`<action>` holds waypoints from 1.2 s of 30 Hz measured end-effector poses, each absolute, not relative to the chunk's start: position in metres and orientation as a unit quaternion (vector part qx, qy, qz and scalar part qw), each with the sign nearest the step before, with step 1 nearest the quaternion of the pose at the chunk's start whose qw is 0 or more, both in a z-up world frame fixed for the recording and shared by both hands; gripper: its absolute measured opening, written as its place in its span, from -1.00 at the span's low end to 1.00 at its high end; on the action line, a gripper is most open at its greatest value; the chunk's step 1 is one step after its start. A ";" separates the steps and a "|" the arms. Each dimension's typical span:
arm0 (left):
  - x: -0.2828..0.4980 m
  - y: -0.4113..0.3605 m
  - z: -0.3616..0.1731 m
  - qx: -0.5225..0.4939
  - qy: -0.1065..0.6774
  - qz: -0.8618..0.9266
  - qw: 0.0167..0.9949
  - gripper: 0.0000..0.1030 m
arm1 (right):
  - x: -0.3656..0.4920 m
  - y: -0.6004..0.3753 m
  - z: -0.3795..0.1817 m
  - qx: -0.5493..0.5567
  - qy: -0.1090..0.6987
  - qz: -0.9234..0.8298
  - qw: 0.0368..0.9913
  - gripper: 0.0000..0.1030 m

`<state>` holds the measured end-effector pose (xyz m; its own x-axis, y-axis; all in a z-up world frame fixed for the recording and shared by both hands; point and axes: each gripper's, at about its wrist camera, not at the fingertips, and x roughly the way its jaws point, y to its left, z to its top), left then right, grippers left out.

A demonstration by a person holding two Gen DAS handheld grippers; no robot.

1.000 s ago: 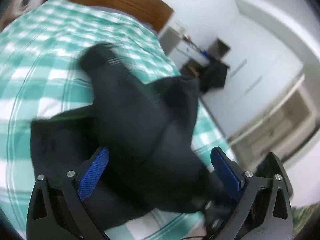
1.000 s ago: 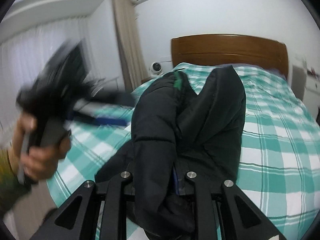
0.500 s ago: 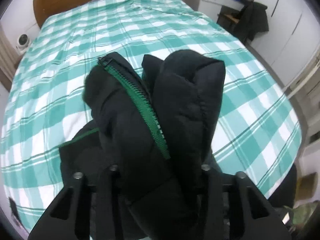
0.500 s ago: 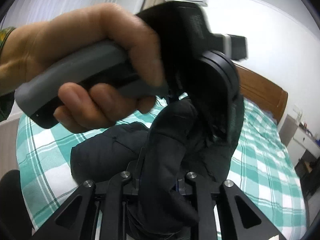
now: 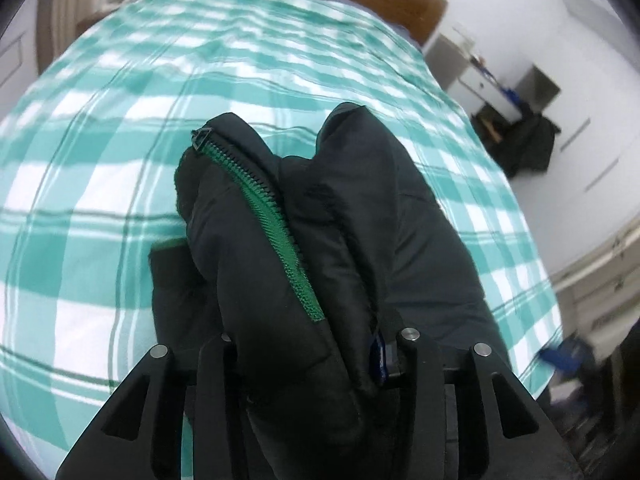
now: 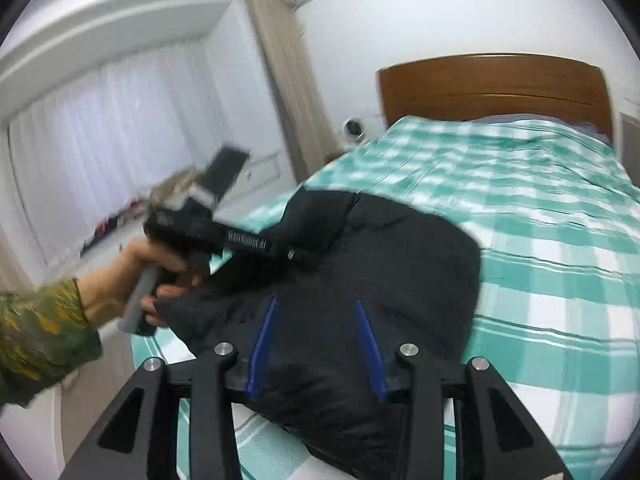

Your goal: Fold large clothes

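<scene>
on the green-and-white checked bed cover (image 6: 560, 208) lies the black padded jacket (image 6: 380, 264), bunched near the foot corner, so the bed carries its bulk while the folds are made. the left gripper (image 5: 308, 344) has a thick roll of the jacket, with the green zipper (image 5: 272, 232) running up it, pinched between its jaws; they stand only partly apart because the padding fills the gap, and they are easing open a little. gripping at the zipper edge looks meant to give a straight line to fold along. the right gripper (image 6: 316, 340) has its jaws opening, blue pads (image 6: 262, 336) narrowly parted with black cloth between them, apparently letting go. the person's left hand (image 6: 152, 276) holds the other tool low over the jacket's near side.
</scene>
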<state>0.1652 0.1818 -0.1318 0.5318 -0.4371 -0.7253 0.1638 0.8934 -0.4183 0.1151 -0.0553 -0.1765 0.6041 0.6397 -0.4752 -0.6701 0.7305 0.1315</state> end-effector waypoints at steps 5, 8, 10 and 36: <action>0.166 0.198 -0.153 -0.172 0.457 -0.164 0.857 -0.19 | 0.123 0.015 -0.225 -0.090 0.270 0.371 0.884 -0.33; 0.166 0.210 -0.175 -0.195 0.468 -0.157 0.848 -0.12 | 0.133 0.029 -0.257 -0.087 0.307 0.365 0.874 -0.37; 0.166 0.217 -0.190 -0.218 0.470 -0.156 0.841 -0.08 | 0.130 0.037 -0.273 -0.120 0.296 0.356 0.878 -0.37; 0.156 0.238 -0.241 -0.281 0.452 -0.165 0.830 0.07 | 0.287 0.050 -0.138 -0.112 0.410 0.335 0.841 -0.32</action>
